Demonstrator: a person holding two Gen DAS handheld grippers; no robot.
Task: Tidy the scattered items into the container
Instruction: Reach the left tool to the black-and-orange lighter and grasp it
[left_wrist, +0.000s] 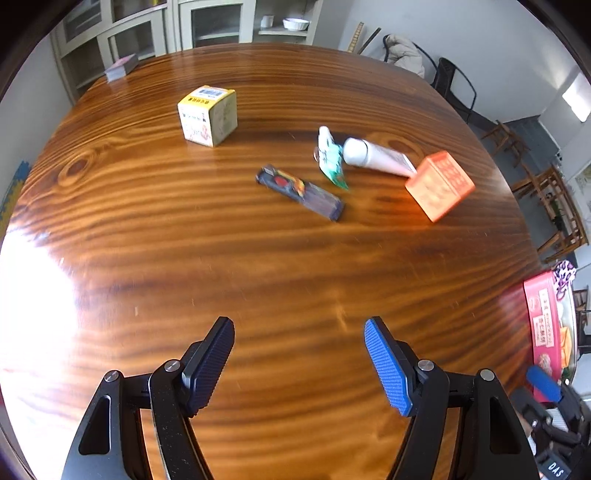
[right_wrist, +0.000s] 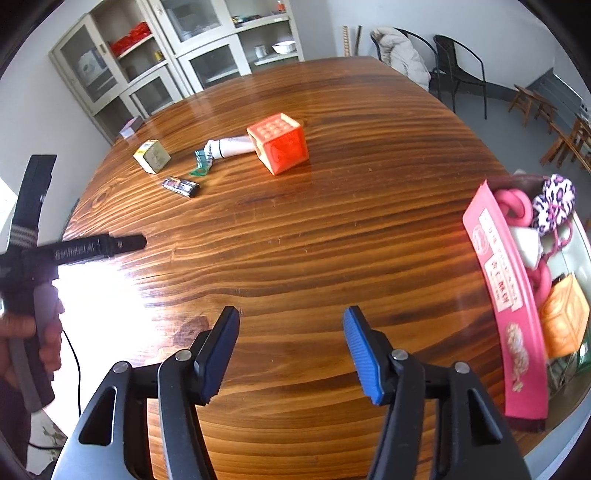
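Observation:
On the wooden table lie a yellow-and-white box, a dark flat packet, a green-and-white sachet, a white tube and an orange box. The right wrist view shows them too: yellow box, dark packet, sachet, tube, orange box. My left gripper is open and empty, well short of the items. My right gripper is open and empty. The container at the right edge holds a pink box, pink rings, a patterned item and an orange box.
The left gripper's body and the hand holding it show at the left of the right wrist view. A small stack of cards lies at the table's far left corner. Cabinets and chairs stand beyond the table. Strong glare covers the near-left tabletop.

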